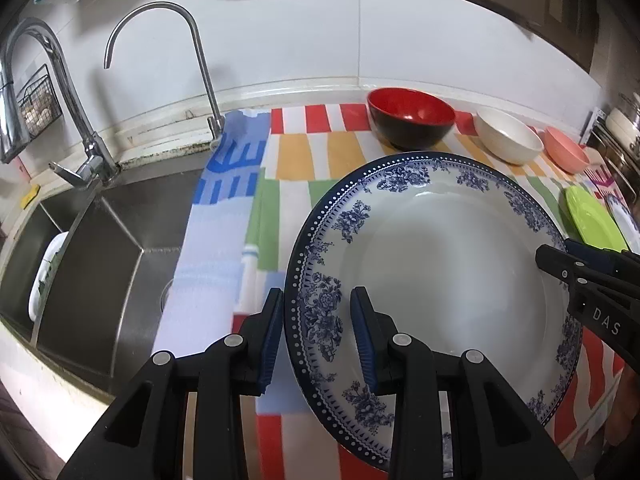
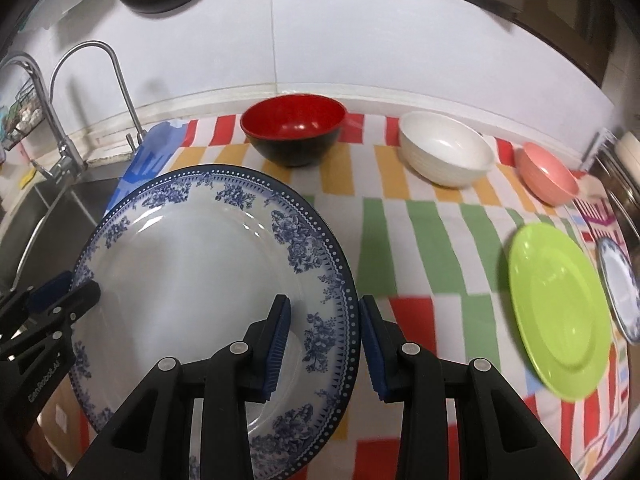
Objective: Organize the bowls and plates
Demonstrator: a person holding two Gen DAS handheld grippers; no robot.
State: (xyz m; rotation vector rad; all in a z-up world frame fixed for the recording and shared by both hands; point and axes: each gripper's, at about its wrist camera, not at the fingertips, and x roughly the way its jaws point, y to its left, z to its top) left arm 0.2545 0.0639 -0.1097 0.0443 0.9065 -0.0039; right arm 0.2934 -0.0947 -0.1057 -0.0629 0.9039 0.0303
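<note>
A large white plate with a blue floral rim (image 1: 440, 260) (image 2: 192, 264) hangs tilted above the striped cloth, carried by both grippers. My left gripper (image 1: 318, 300) (image 2: 80, 288) is shut on its left rim, and my right gripper (image 2: 325, 308) (image 1: 560, 264) is shut on the opposite rim. Along the back wall stand a red-and-black bowl (image 1: 412, 120) (image 2: 294, 128), a white bowl (image 1: 508, 136) (image 2: 444, 152) and a pink bowl (image 1: 566, 150) (image 2: 548, 176). A green plate (image 2: 560, 320) (image 1: 592, 220) lies at the right, with a smaller blue-rimmed plate (image 2: 620, 288) beside it.
A steel sink (image 1: 100, 240) with two faucets (image 1: 200, 60) lies left of the cloth (image 2: 420, 240); a white dish (image 1: 46, 272) leans inside it. A wire basket (image 1: 36, 100) hangs on the far left wall. Metal racks and pots crowd the right edge (image 2: 624, 184).
</note>
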